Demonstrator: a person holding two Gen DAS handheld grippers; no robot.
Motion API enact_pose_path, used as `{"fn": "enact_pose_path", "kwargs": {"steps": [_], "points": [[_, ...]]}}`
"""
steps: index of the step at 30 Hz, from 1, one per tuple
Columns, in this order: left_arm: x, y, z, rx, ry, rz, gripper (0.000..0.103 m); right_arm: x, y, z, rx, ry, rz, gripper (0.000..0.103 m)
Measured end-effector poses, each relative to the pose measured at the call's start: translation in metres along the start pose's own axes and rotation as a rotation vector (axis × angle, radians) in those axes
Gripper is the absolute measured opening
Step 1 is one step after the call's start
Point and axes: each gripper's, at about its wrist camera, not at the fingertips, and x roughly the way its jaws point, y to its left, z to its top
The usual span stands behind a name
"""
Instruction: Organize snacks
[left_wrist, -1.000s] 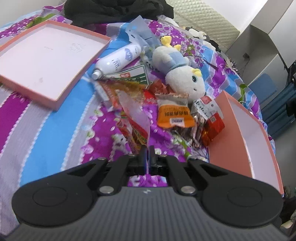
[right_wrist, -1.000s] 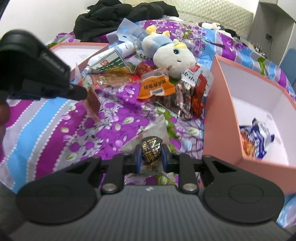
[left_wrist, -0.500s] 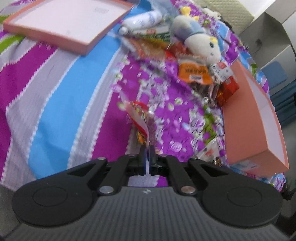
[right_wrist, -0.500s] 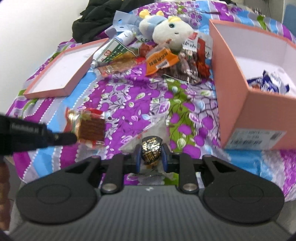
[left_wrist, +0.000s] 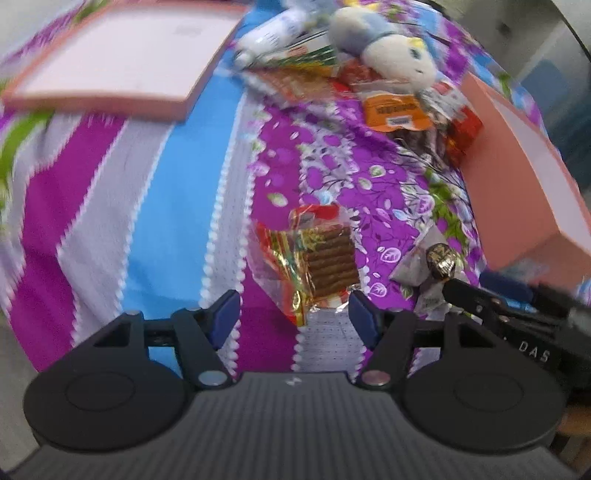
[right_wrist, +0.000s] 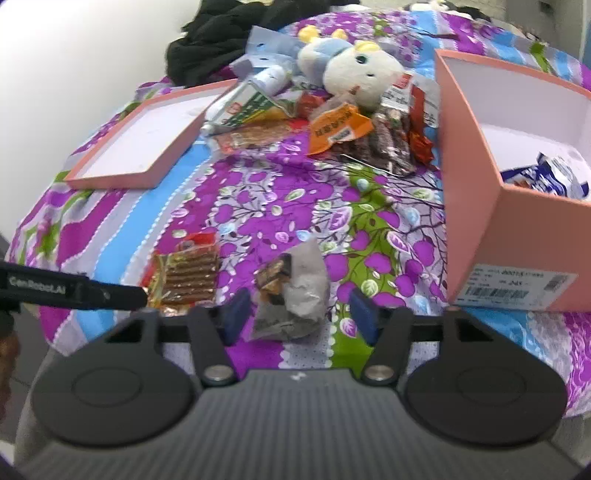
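Left gripper (left_wrist: 293, 312) spread wide, jaws apart and gripping nothing, poised low over the purple floral, striped bedspread (left_wrist: 155, 206). Just ahead of its blue fingertip pads (left_wrist: 226, 312): clear-and-red wrapped packet of brown ridged biscuits (left_wrist: 317, 258), flat on the cloth, free of both pads.

Right gripper (right_wrist: 301, 315) likewise splayed open, holding nothing. Between its fingers, lying on the bedspread (right_wrist: 280, 192): crumpled grey translucent snack bag with a dark gold-printed piece inside (right_wrist: 295, 291), touching neither pad so far as could be told. Same bag (left_wrist: 430, 258) seen from the left wrist, just right of the biscuit packet, with the right gripper's black finger close behind it. Biscuit packet (right_wrist: 184, 275) seen from the right wrist to the left of the grey bag, near the left gripper's black finger tip (right_wrist: 122, 295).

Farther back, heaped together: orange foil pouch (right_wrist: 338, 127), clear bag of dark brown sticks (right_wrist: 388, 147), green-and-white packet (right_wrist: 245, 109), white plush toy with a blue cap (right_wrist: 351, 70). To the right, deep salmon-pink cardboard box (right_wrist: 476, 184), open-topped, with a blue-and-white wrapped snack (right_wrist: 546, 177) inside. To the left, shallow pink box lid (right_wrist: 147, 144), white inside. Black clothing (right_wrist: 229, 33) bunched at the far edge.
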Motion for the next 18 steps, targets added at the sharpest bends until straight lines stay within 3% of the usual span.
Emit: {"fn": "enact_pose_path", "kwargs": {"steps": [7, 14, 18], "points": [[0.002, -0.028, 0.016, 0.296, -0.001, -0.057, 0.073, 0.006, 0.001, -0.006, -0.102, 0.01, 0.022, 0.068], [0.035, -0.057, 0.019, 0.711, 0.046, 0.018, 0.08, 0.017, 0.004, -0.012, -0.183, 0.015, 0.011, 0.068], [0.053, -0.058, 0.018, 0.852, 0.067, 0.023, 0.08, 0.023, 0.001, -0.011, -0.169, 0.022, 0.024, 0.068]]}}
